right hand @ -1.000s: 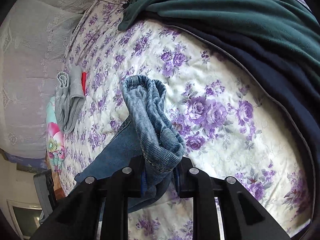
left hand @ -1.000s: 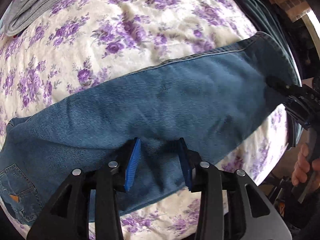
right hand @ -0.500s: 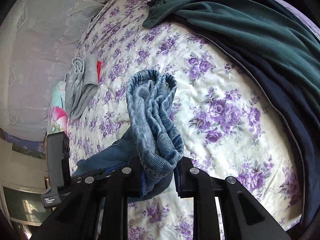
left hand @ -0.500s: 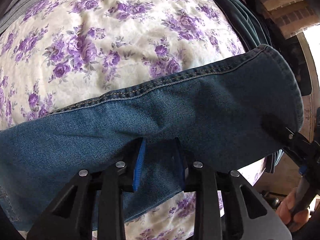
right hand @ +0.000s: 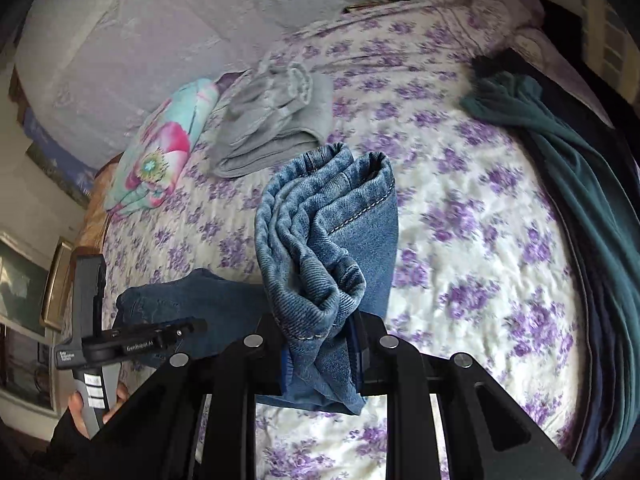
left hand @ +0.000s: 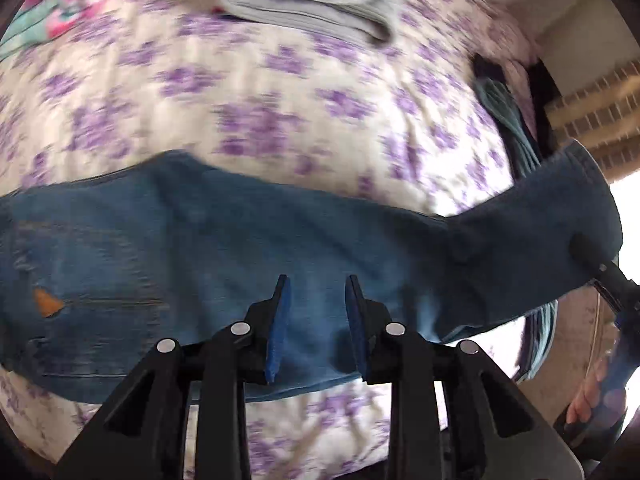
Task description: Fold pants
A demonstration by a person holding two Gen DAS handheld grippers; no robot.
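The blue jeans [left hand: 256, 248] lie stretched across the flowered bedspread [left hand: 248, 120], seat and back pocket at the left, legs running right. My left gripper [left hand: 316, 320] is over the middle of the legs, jaws part open with denim between the blue pads; I cannot tell if it grips. My right gripper [right hand: 322, 354] is shut on the bunched leg cuffs [right hand: 328, 236] and holds them up off the bed. It shows in the left wrist view [left hand: 596, 264] at the leg ends. The left gripper shows in the right wrist view [right hand: 132, 344].
A folded grey garment [right hand: 276, 120] and a bright flowered cloth [right hand: 164, 156] lie at the far side of the bed. A dark teal garment [right hand: 568, 152] and a navy blanket [right hand: 600, 320] cover the right side. A pale pillow [right hand: 160, 40] lies behind.
The right gripper has lifted the cuffs and swung them toward the seat end of the jeans. The left wrist view has shifted left, so the back pocket and grey garment now show.
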